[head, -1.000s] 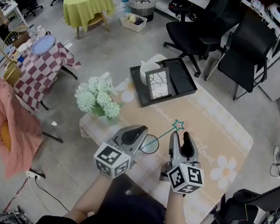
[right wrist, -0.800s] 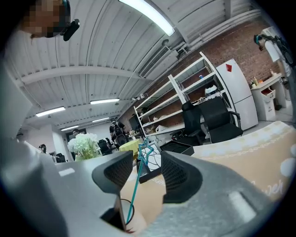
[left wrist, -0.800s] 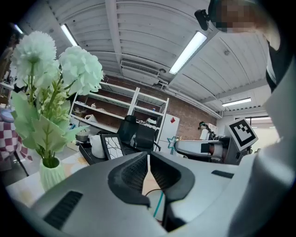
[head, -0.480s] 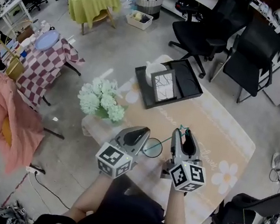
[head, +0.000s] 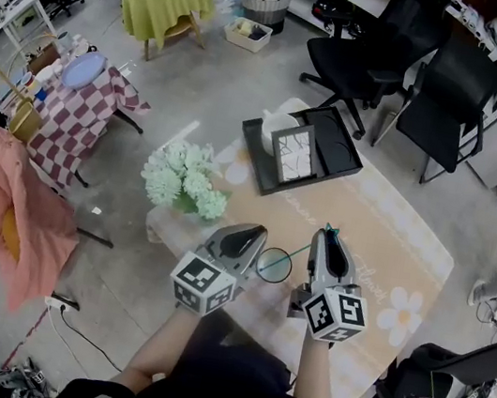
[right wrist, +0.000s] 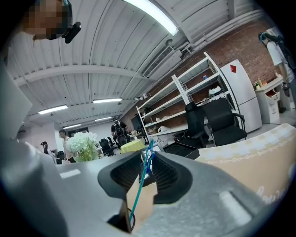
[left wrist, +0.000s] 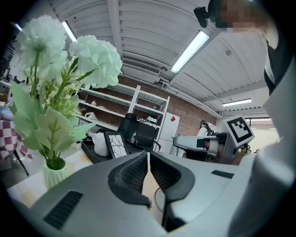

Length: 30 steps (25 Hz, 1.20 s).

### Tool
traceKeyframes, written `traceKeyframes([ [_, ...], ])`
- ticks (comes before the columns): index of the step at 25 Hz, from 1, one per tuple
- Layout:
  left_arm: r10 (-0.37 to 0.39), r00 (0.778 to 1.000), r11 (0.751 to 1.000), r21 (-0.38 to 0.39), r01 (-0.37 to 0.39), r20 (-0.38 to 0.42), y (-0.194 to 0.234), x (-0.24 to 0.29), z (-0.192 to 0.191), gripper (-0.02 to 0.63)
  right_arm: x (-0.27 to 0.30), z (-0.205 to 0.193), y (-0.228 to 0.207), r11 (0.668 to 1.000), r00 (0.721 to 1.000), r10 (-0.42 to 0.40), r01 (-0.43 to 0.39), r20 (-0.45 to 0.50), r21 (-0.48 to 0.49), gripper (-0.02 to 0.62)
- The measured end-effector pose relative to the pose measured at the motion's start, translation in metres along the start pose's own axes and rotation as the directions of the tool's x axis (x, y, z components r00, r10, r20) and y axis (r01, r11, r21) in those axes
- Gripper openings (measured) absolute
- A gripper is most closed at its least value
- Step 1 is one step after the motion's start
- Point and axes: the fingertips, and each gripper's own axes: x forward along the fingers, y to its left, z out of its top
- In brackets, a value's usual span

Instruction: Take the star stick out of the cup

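Note:
A clear cup (head: 273, 263) stands on the beige table mat between my two grippers. A thin teal star stick (head: 302, 248) leans out of it to the upper right. My left gripper (head: 251, 238) is at the cup's left side; in the left gripper view its jaws (left wrist: 148, 162) are pressed together on the cup's thin wall (left wrist: 157, 203). My right gripper (head: 329, 239) is around the top end of the stick. In the right gripper view the stick (right wrist: 141, 185) runs up between the jaws (right wrist: 147, 162), which are closing, with a small gap still at each side.
A vase of white flowers (head: 185, 180) stands at the table's left edge, close to my left gripper. A black tray (head: 338, 152) with a framed picture (head: 293, 152) sits at the far end. Black chairs (head: 437, 103) stand beyond the table.
My right gripper has moved forward along the stick, so the star no longer shows ahead of its tips. Its jaws have narrowed around the stick. The left gripper stays at the cup.

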Motion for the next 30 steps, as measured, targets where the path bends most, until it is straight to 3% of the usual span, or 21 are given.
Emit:
traceKeyframes([
  [4,-0.01,1.0,1.0,0.002,0.01,0.004,0.0,0.0,0.001,0.025,-0.001,0.002,0.0,1.0,1.0,-0.014,0.014,0.009,-0.009,0.027],
  [16,-0.02,1.0,1.0,0.02,0.019,0.02,0.01,-0.014,0.009,0.025,-0.007,0.009,0.013,0.997,0.996,-0.063,0.065,0.061,-0.041,0.02],
  [30,-0.136,0.99,0.988,0.08,0.135,0.019,-0.004,-0.026,0.015,0.025,-0.038,0.02,0.04,0.987,0.975,-0.12,0.138,0.186,-0.087,0.016],
])
